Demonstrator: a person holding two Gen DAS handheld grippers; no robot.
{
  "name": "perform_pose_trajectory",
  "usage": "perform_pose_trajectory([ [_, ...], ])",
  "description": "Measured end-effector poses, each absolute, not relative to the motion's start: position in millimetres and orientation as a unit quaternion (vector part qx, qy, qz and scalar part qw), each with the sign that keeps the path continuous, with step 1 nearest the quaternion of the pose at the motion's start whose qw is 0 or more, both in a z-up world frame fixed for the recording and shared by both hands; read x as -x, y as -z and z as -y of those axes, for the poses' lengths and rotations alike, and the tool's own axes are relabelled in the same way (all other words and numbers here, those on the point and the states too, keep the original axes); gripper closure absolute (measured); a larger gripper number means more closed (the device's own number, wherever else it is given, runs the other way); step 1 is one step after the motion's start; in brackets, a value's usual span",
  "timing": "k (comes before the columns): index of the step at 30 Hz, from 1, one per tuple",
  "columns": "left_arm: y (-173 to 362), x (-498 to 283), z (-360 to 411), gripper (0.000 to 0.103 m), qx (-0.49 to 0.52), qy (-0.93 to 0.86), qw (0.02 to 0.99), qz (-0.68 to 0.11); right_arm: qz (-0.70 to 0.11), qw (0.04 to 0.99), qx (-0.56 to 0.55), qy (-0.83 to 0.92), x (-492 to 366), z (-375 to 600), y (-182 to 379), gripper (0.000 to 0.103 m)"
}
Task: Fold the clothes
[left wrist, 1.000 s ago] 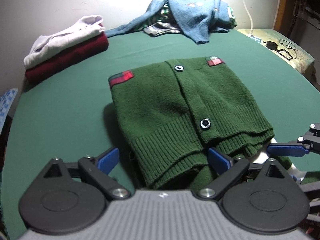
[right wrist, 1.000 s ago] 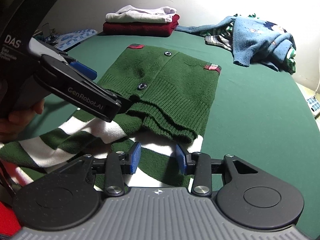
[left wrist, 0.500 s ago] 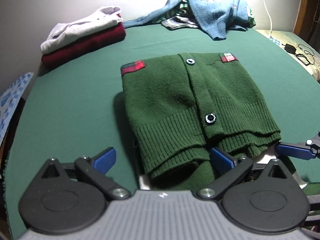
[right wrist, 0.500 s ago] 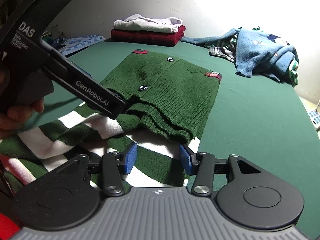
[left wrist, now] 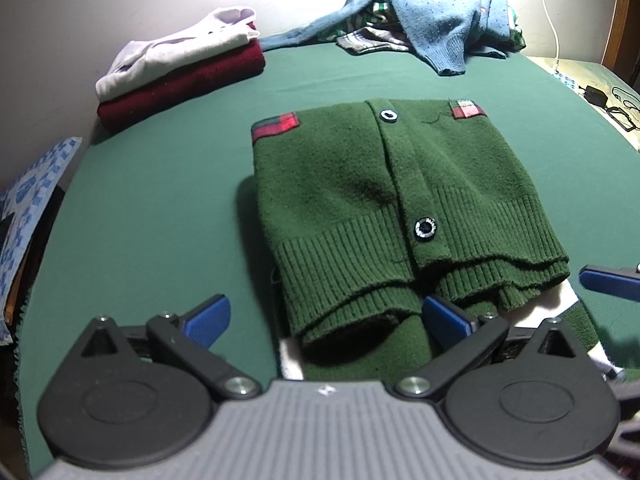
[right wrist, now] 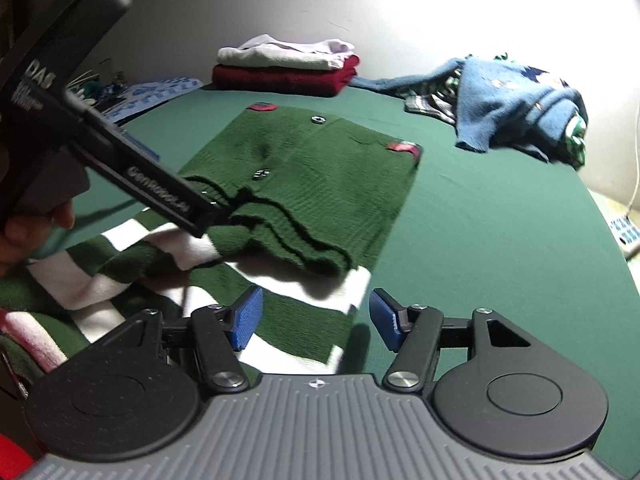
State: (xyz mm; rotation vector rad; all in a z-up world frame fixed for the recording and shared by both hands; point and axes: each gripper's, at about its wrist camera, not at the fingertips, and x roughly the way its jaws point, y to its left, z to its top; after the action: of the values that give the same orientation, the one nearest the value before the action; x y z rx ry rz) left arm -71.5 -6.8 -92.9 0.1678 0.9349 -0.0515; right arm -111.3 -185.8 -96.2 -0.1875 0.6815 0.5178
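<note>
A dark green cardigan [left wrist: 400, 200] lies folded on the green table [left wrist: 140, 200], buttons up, with red patches at its far corners. Green and white striped cloth [right wrist: 296, 320] sticks out from under its near hem. My left gripper [left wrist: 326, 318] stands open at that hem, with the ribbed edge between its wide blue pads. In the right wrist view its black body [right wrist: 160, 192] reaches into the hem of the cardigan [right wrist: 320, 184]. My right gripper [right wrist: 316, 320] is over the striped cloth, its jaws opening and its pads clear of the cloth. One of its blue fingers [left wrist: 608, 280] shows at the right edge.
A folded white and maroon stack [left wrist: 180, 68] sits at the far left by the wall. A heap of blue and patterned clothes [left wrist: 436, 16] lies at the far right. A charger with cables [left wrist: 600, 100] rests beyond the table's right edge. A person's hand [right wrist: 24, 240] holds the left gripper.
The right gripper's jaws have spread wider over the striped cloth. The left view has tipped slightly; the cardigan lies as before.
</note>
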Motion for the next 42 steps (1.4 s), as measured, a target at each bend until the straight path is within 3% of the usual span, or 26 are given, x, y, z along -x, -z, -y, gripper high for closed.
perform_pose_trajectory([
  [3, 92.4, 72.2, 6.3, 0.001, -0.079, 0.024, 0.889, -0.450, -0.322, 0.911, 0.082, -0.244, 111.5, 195.3, 90.8, 0.068],
  [11, 71.7, 103.3, -11.6, 0.002, -0.084, 0.034, 0.906, -0.413, -0.303, 0.911, 0.068, -0.271, 125.9, 203.5, 81.9, 0.091],
  [15, 68.4, 121.5, -25.2, 0.006, -0.071, 0.048, 0.909, -0.408, -0.313, 0.903, 0.080, -0.284, 129.4, 195.0, 87.1, 0.091],
  [18, 77.1, 131.2, -25.3, 0.015, -0.078, 0.069, 0.900, -0.424, -0.335, 0.889, 0.093, -0.298, 130.0, 189.3, 91.8, 0.090],
  [24, 90.1, 147.8, -21.8, 0.011, -0.116, 0.079, 0.889, -0.436, -0.340, 0.876, 0.140, -0.312, 137.4, 193.0, 91.1, 0.090],
  [36, 64.6, 187.0, -69.2, 0.011, -0.012, 0.145, 0.878, -0.457, -0.358, 0.890, 0.067, -0.275, 138.1, 236.3, 71.3, 0.084],
  [38, 67.7, 188.8, -63.4, 0.016, 0.008, 0.166, 0.868, -0.468, -0.355, 0.889, 0.067, -0.282, 138.8, 232.2, 71.1, 0.084],
  [40, 71.4, 190.6, -57.1, 0.035, 0.027, 0.186, 0.857, -0.479, -0.351, 0.887, 0.072, -0.291, 139.9, 226.5, 71.1, 0.084],
  [42, 75.3, 192.8, -52.9, 0.043, 0.037, 0.188, 0.853, -0.485, -0.346, 0.885, 0.078, -0.300, 142.0, 222.5, 70.3, 0.082],
])
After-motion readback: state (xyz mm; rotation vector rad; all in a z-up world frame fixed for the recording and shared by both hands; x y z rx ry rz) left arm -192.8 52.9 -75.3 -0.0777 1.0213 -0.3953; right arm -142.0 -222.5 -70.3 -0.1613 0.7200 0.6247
